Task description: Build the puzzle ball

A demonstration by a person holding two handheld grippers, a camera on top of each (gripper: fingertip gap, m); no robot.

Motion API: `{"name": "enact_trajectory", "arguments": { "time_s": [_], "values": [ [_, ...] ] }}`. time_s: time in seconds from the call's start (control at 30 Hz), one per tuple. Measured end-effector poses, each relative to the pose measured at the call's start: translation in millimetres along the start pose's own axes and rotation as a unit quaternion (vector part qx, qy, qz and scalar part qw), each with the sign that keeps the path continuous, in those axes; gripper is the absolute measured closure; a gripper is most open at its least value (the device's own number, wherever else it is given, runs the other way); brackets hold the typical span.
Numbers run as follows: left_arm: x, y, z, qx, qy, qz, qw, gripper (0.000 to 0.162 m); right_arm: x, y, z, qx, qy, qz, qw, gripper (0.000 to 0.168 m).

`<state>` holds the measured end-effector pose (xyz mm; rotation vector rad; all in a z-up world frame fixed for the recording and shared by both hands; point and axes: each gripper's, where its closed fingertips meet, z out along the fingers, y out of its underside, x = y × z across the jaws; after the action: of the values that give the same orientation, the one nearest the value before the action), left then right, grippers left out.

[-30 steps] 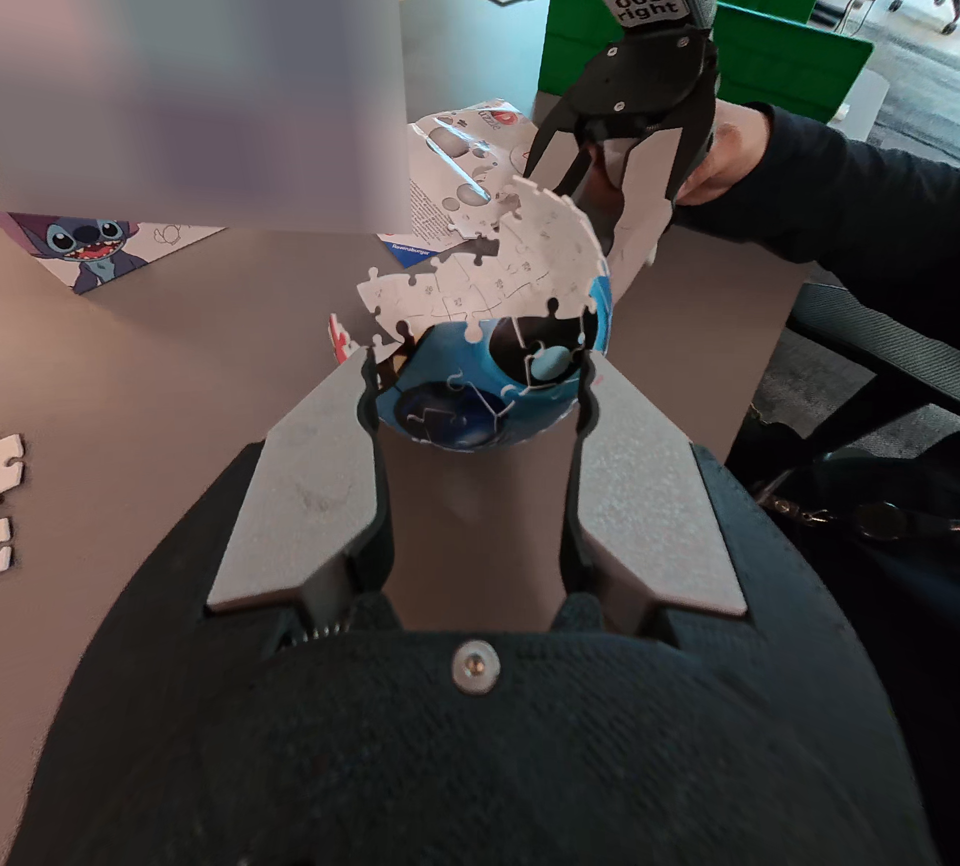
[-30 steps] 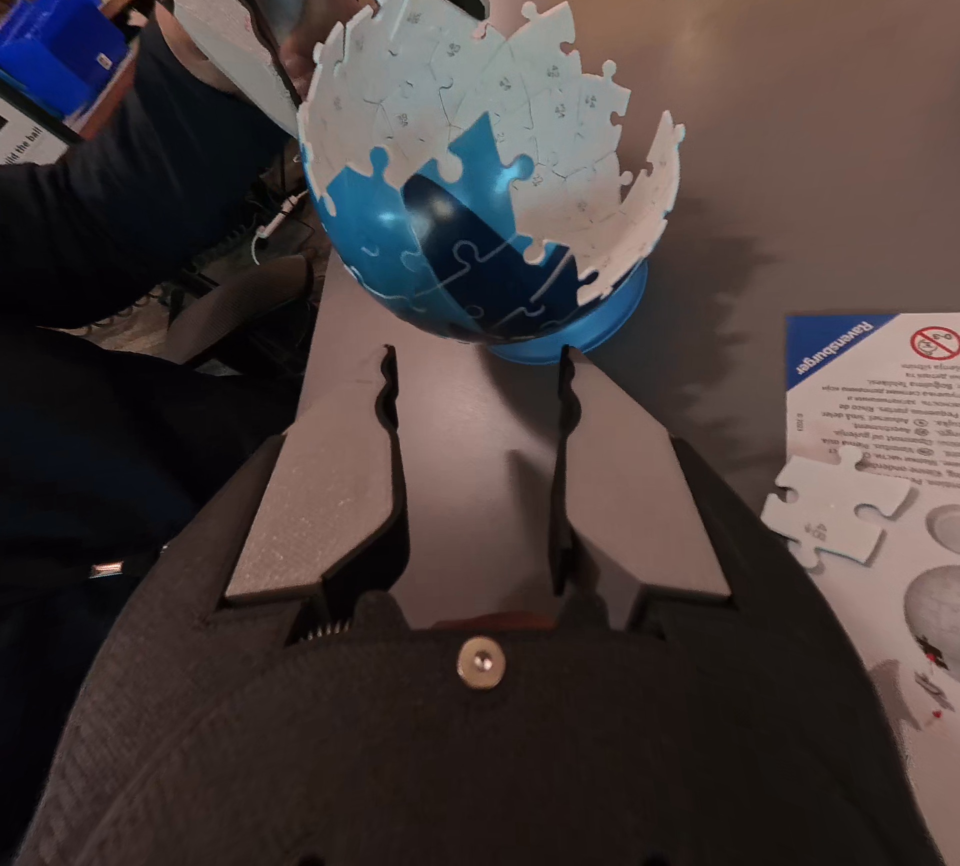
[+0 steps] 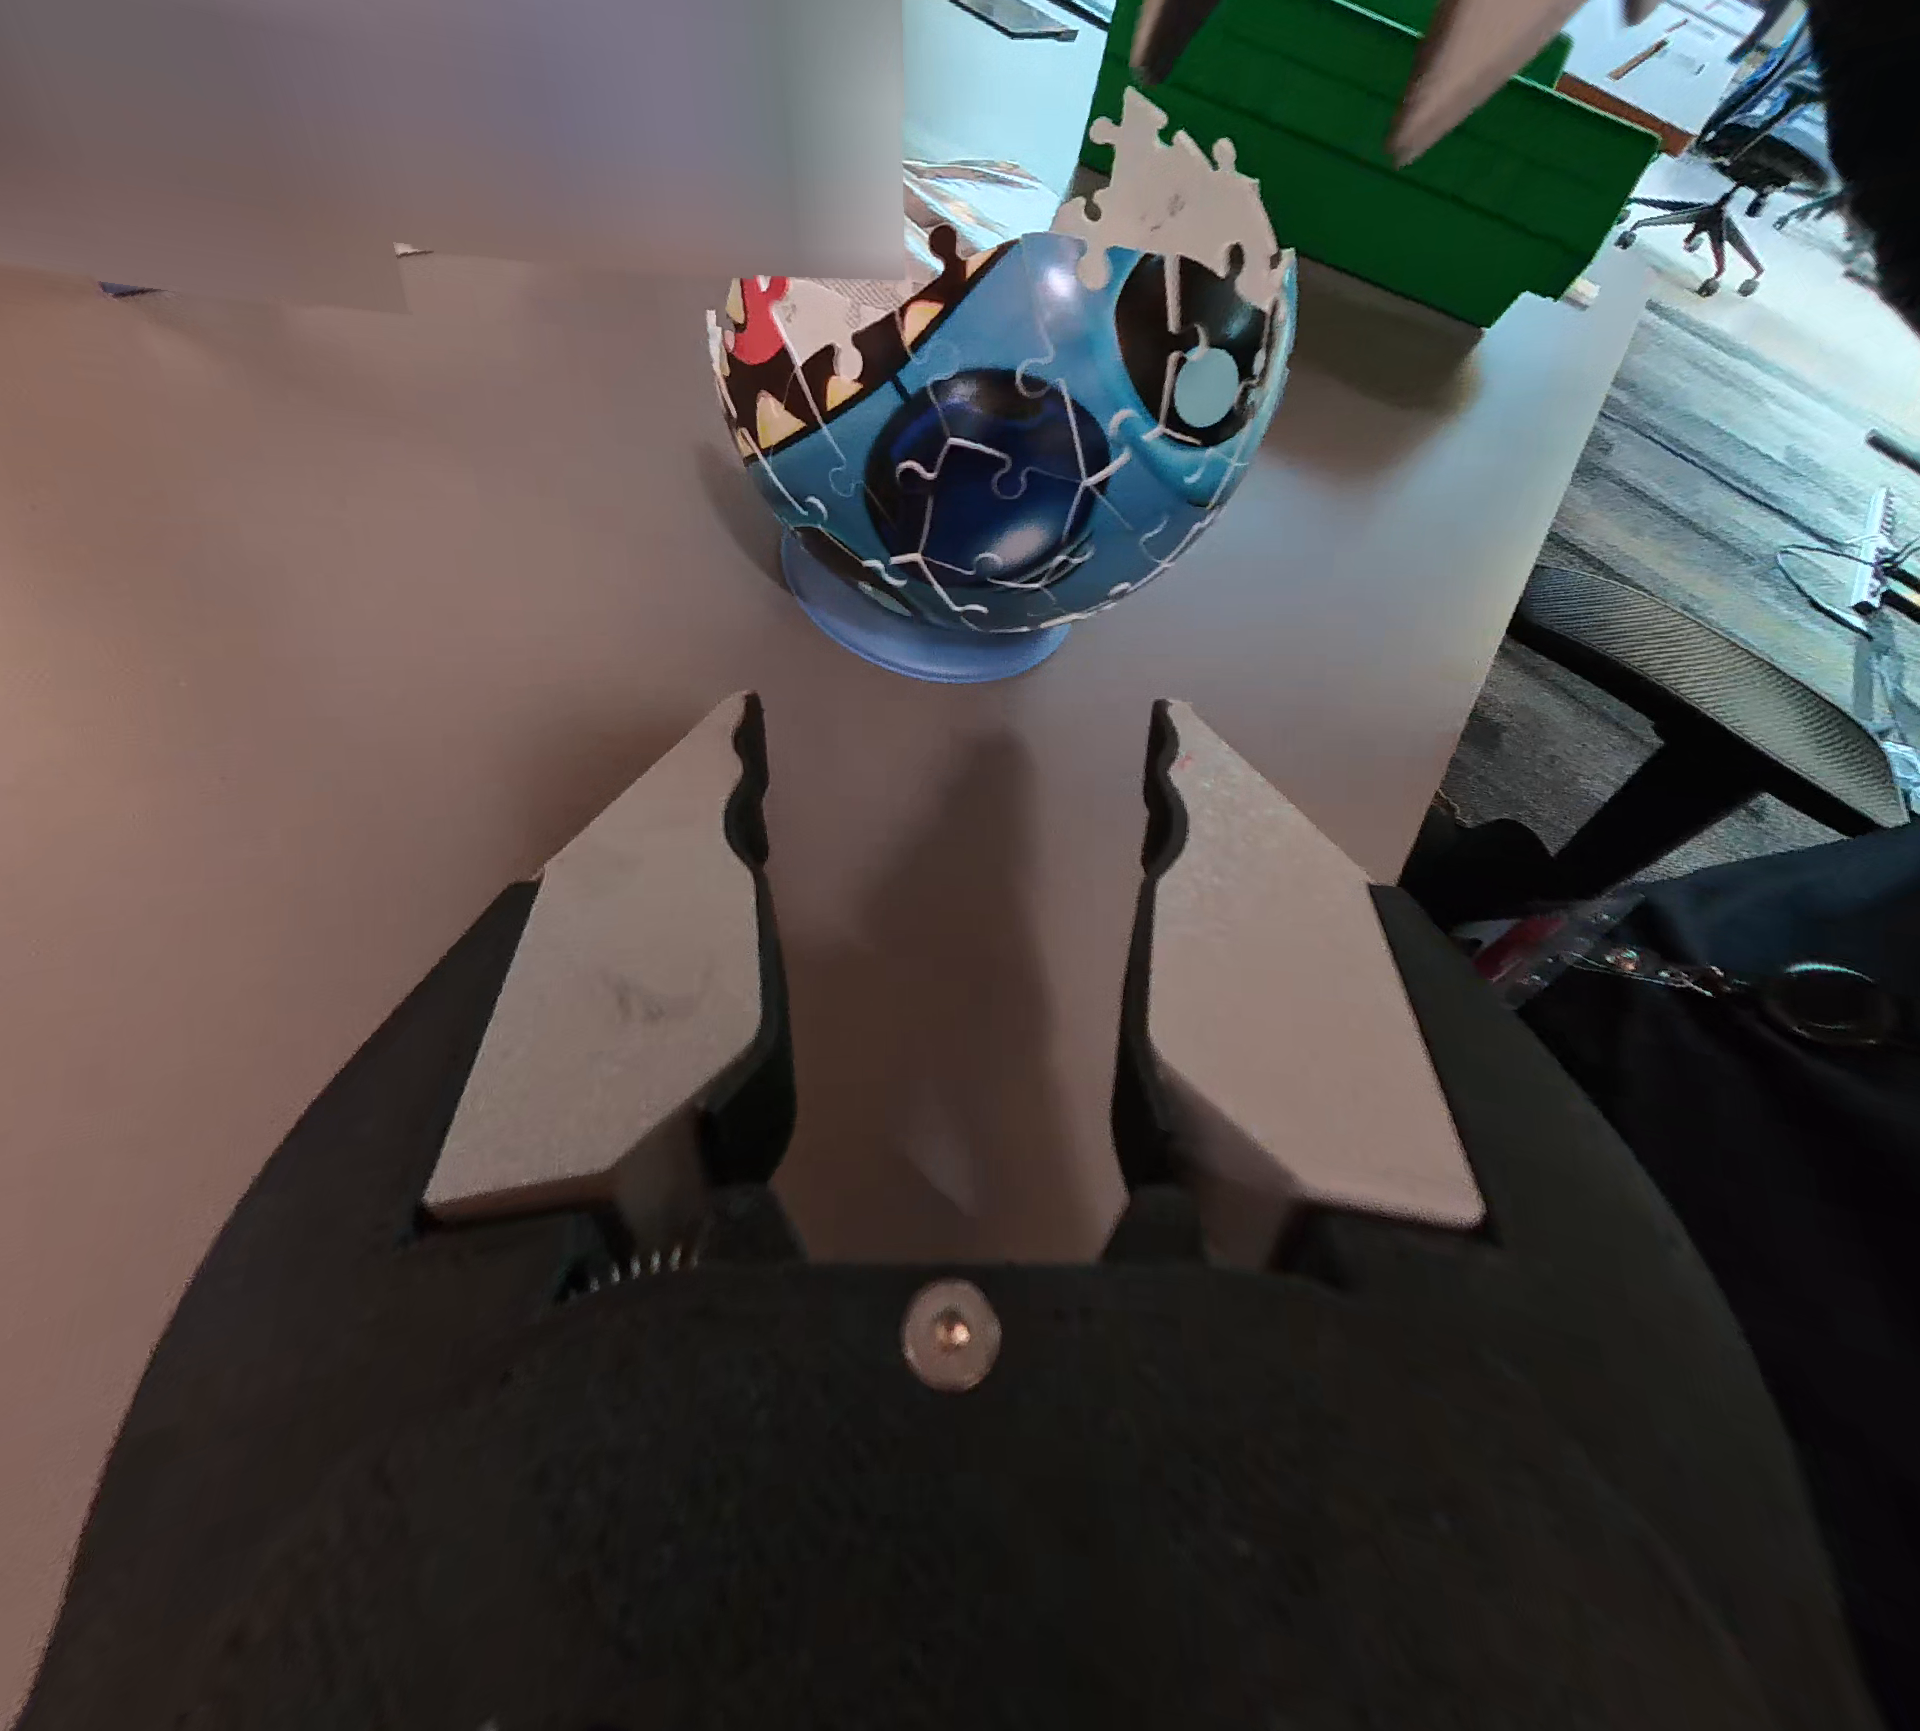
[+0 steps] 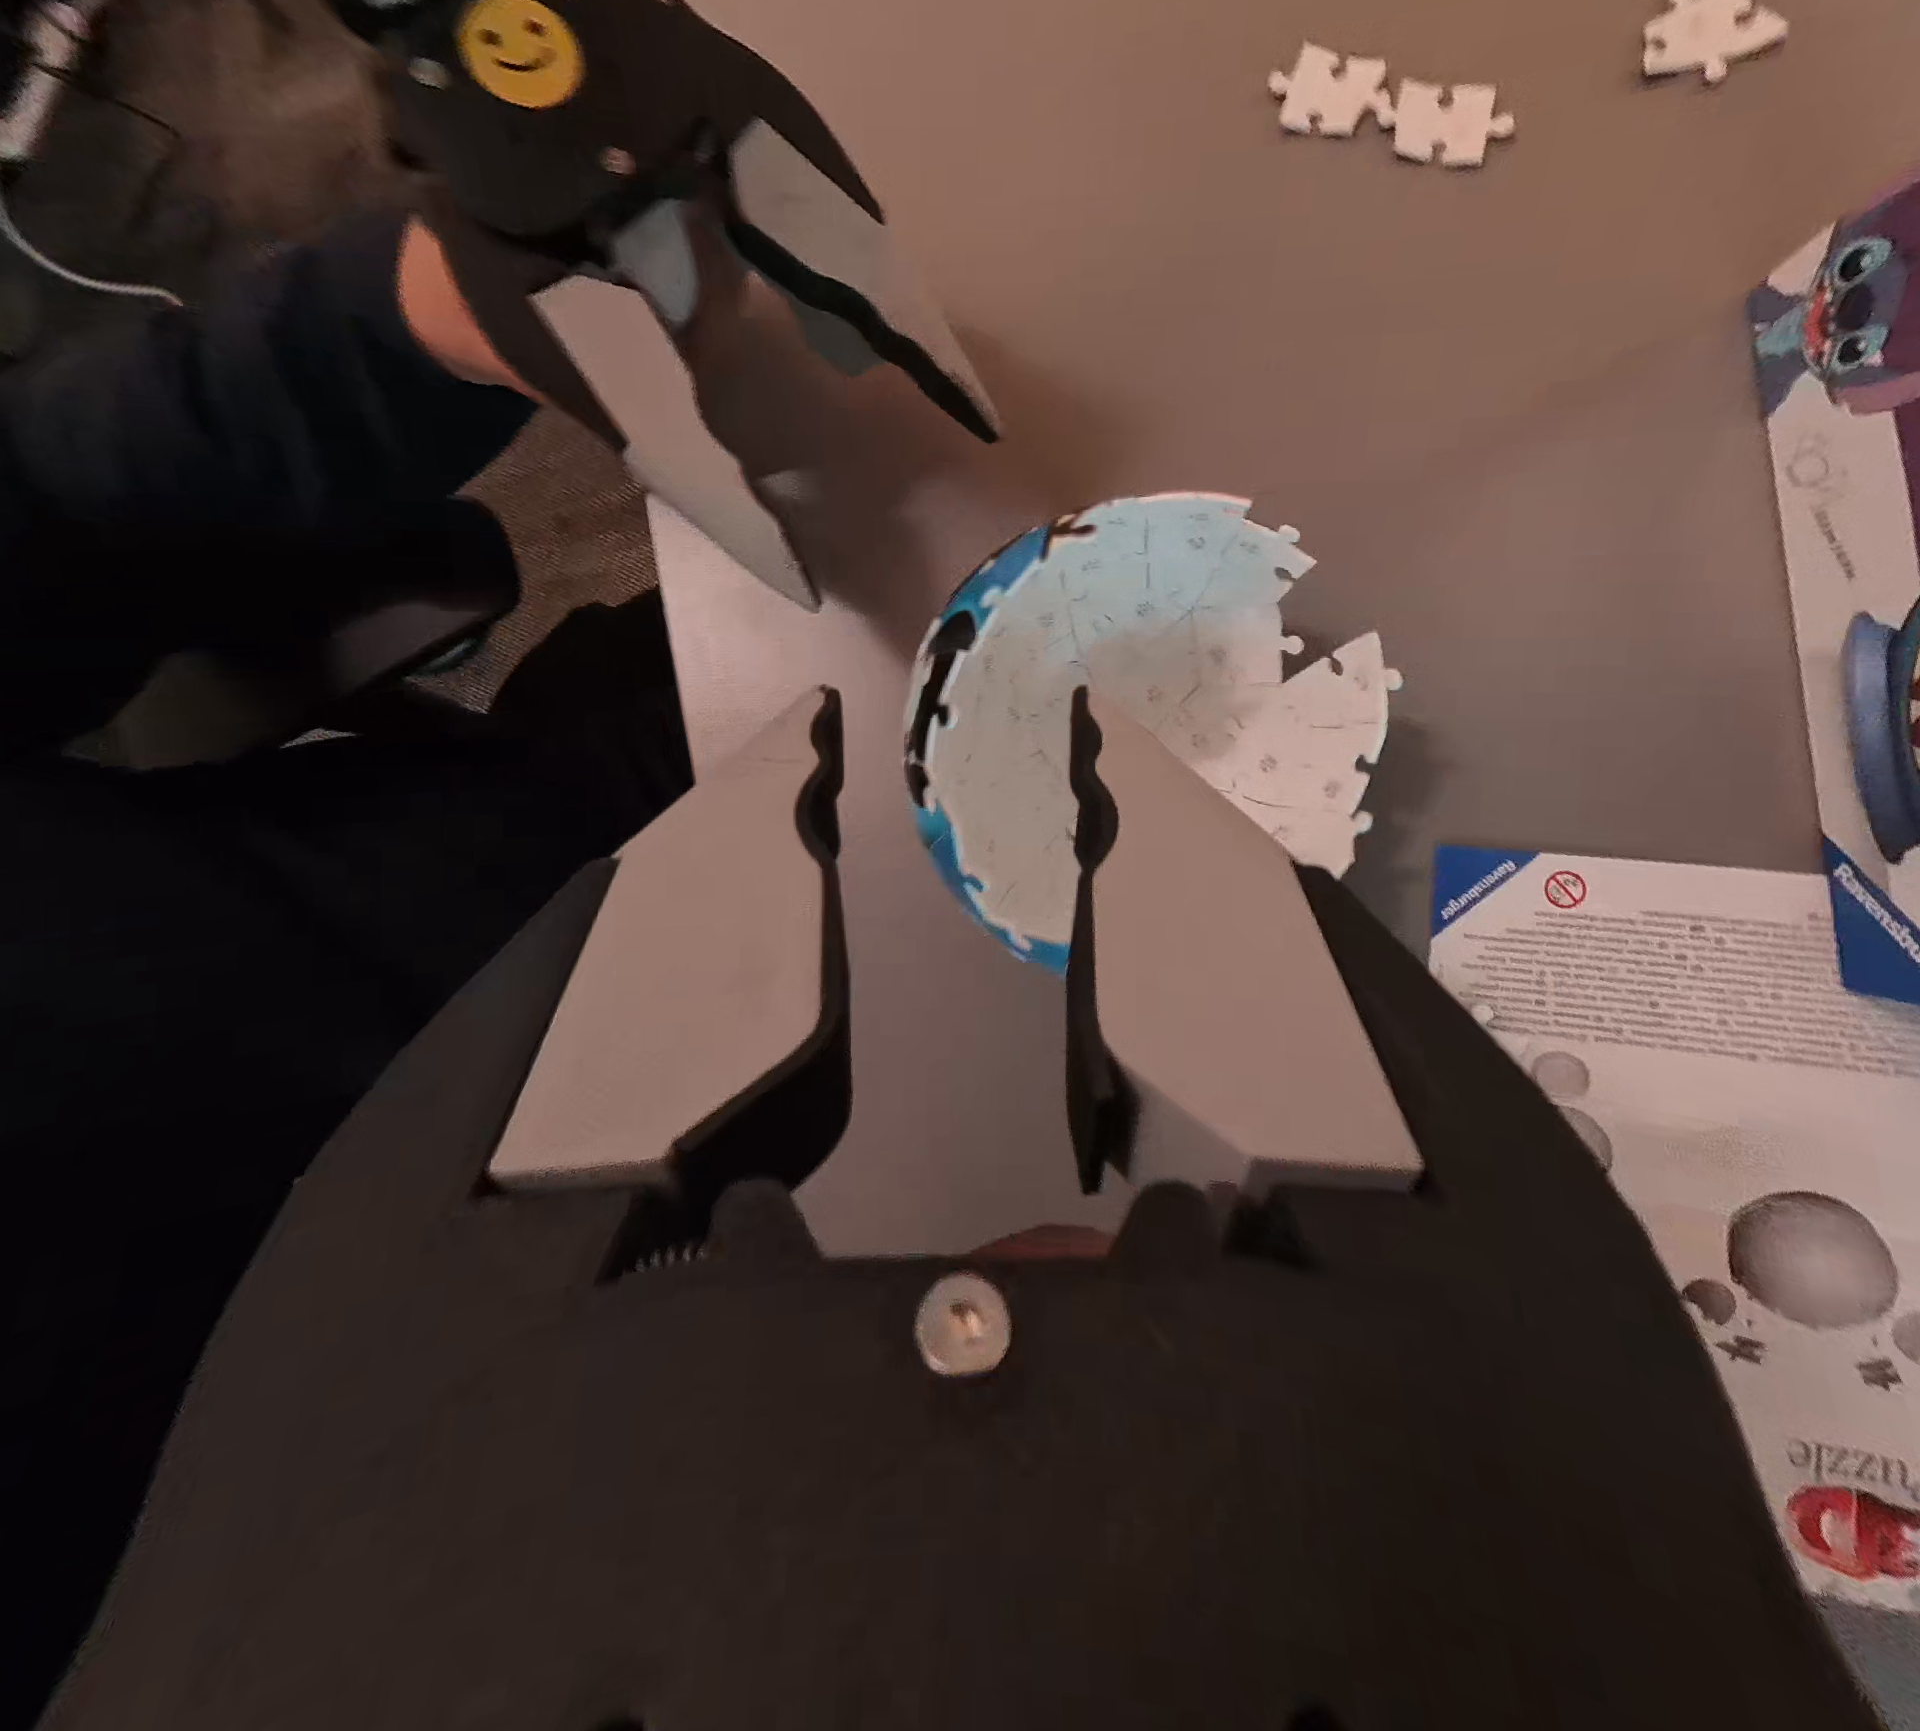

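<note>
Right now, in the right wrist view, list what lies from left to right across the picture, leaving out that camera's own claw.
Left claw → half-built puzzle ball → joined pair of loose white pieces → single loose white piece → puzzle box.

Setting: I read this as probably an office or lab workroom: grey table [image 3: 312, 642], green storage bins [image 3: 1351, 154], wheeled office chairs [image 3: 1714, 227] beyond.

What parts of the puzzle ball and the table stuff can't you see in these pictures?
- Puzzle ball: right wrist view hides its near side behind the right gripper finger.
- Ball's hollow inside: left wrist view shows only the outside.
- Far table: left wrist view, covered by a blur patch.
- Puzzle box: cut off by the right edge.
</note>
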<state>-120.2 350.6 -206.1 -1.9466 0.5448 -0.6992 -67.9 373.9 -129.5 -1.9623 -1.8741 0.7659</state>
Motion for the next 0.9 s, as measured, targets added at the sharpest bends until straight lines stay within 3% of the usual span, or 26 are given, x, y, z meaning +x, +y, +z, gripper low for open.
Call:
{"name": "enact_trajectory", "arguments": {
  "time_s": [0.4,0.5,0.57,0.73,0.9],
  "values": [
    [10,-1,-2,0.009,0.022,0.015,1.0,0.092,2,17,45,-0.134,-0.017,0.07,0.988,0.13],
    [12,0,-2,0.008,0.023,0.018,1.0,0.092,-5,26,55,-0.167,-0.057,0.091,0.98,0.143],
    [14,0,-2,0.008,0.026,0.019,0.999,0.092,-15,28,58,-0.178,-0.103,0.113,0.972,0.162],
    [15,-1,-5,0.015,0.031,0.016,0.999,0.092,-17,18,48,-0.148,-0.147,0.136,0.969,0.165],
    [14,-4,-8,0.027,0.039,0.003,0.999,0.092,-21,-16,8,-0.008,-0.283,0.188,0.941,0.165]
  ]
}}
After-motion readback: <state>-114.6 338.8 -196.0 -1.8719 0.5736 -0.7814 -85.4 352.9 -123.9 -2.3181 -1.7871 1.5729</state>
